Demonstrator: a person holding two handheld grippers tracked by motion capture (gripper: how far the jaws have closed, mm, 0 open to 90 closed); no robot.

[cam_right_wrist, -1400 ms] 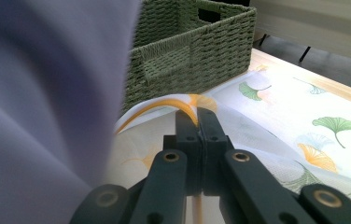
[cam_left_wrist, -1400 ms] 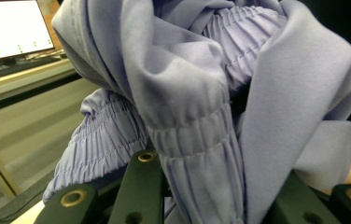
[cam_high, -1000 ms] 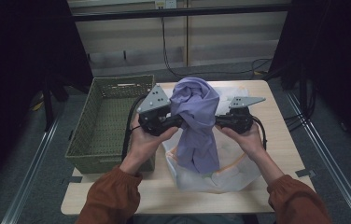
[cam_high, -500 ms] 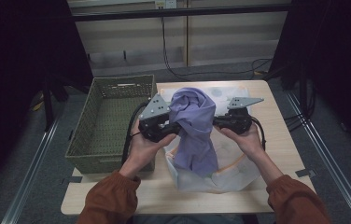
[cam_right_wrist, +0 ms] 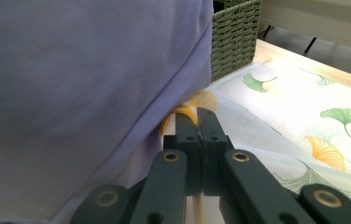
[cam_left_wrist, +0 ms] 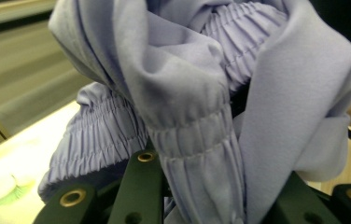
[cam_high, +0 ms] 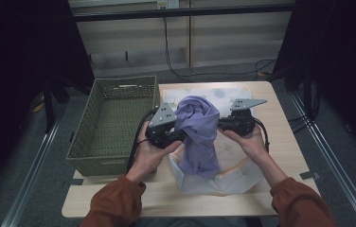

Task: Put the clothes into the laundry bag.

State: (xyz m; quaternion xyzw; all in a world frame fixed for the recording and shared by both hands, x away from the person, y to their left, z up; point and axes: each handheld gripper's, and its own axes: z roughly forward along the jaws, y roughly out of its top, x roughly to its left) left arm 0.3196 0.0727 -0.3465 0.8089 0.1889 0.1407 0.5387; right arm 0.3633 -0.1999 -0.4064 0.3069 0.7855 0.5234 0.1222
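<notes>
- You're at a small pale wooden table (cam_high: 280, 123) in a dim room, dark curtains either side and a grey floor with loose cables behind. A white cloth printed with green and orange ginkgo leaves (cam_right_wrist: 323, 116) is spread over the tabletop, I'd guess as a clean spot to work on.
- The lavender fabric garment with gathered elastic bands (cam_high: 199, 135) hangs between your two grippers above the middle of the table. Its top is bunched up high and the rest drapes down until the lower end meets the printed cloth.
- Your left gripper (cam_high: 176, 135) is clamped on the garment: in the left gripper view a gathered elastic band (cam_left_wrist: 197, 140) runs right down between the black jaws, which sit close together around it. Holding by the elastic makes sense, since that's the thickest, least slippery part.
- Your right gripper (cam_high: 223, 126) is at the garment's other side. In the right gripper view its jaws are pressed flat together with the lavender fabric lying against them. A thin fold may be pinched in there, but I can't make one out for sure.
- The green woven rectangular basket (cam_high: 114, 118) sits just left of the cloth, nothing in it as far as I can see. Looks like the drop-off spot, close enough for a short swing over.
- Holding from both sides keeps the bundle from unrolling.
</notes>
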